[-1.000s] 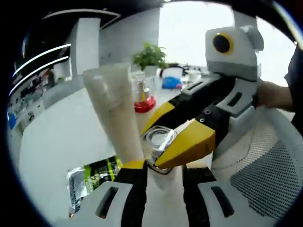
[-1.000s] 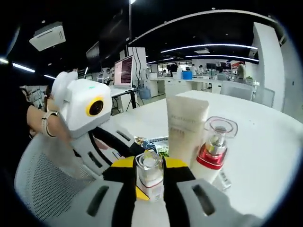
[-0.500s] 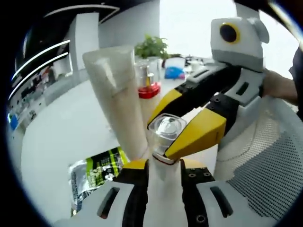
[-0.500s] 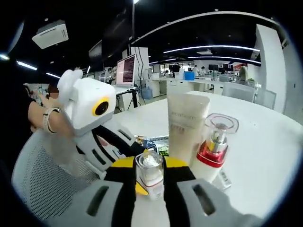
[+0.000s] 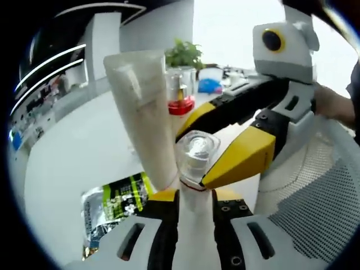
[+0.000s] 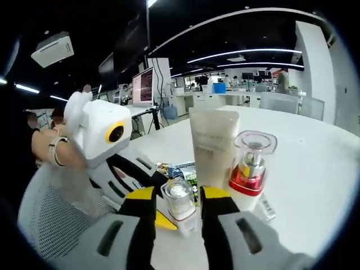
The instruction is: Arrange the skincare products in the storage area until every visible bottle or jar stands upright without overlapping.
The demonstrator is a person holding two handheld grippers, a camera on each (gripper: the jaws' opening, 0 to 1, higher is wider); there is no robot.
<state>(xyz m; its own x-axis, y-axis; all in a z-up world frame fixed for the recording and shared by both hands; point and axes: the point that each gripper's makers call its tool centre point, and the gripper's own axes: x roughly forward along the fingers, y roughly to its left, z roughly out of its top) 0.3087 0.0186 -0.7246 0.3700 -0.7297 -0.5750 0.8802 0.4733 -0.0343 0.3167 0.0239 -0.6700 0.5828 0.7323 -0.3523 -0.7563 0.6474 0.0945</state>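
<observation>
A small bottle with a clear cap (image 5: pixel 197 152) stands upright between my left gripper (image 5: pixel 196 194) jaws, which are shut on its white body. My right gripper (image 5: pixel 192 157) reaches in from the right, its yellow jaws on either side of the cap. In the right gripper view the same bottle (image 6: pixel 180 198) sits between my right gripper (image 6: pixel 179 194) jaws, which are open with narrow gaps beside it. The left gripper (image 6: pixel 163 211) comes in from the left. Behind stand a cream tube (image 5: pixel 143 112) (image 6: pixel 211 143) and a red-collared pump bottle (image 5: pixel 181 93) (image 6: pixel 250 169), both upright.
A green sachet (image 5: pixel 112 208) (image 6: pixel 177 169) lies flat on the white round table (image 5: pixel 67 152) beside the tube. A white mesh chair (image 5: pixel 315 208) (image 6: pixel 50 208) is close by. A person's hand (image 6: pixel 48 149) holds the left gripper. Desks and monitors stand far behind.
My left jaws have closed in on the small bottle's body. My right jaws have widened a little around it. Both cameras shifted slightly.
</observation>
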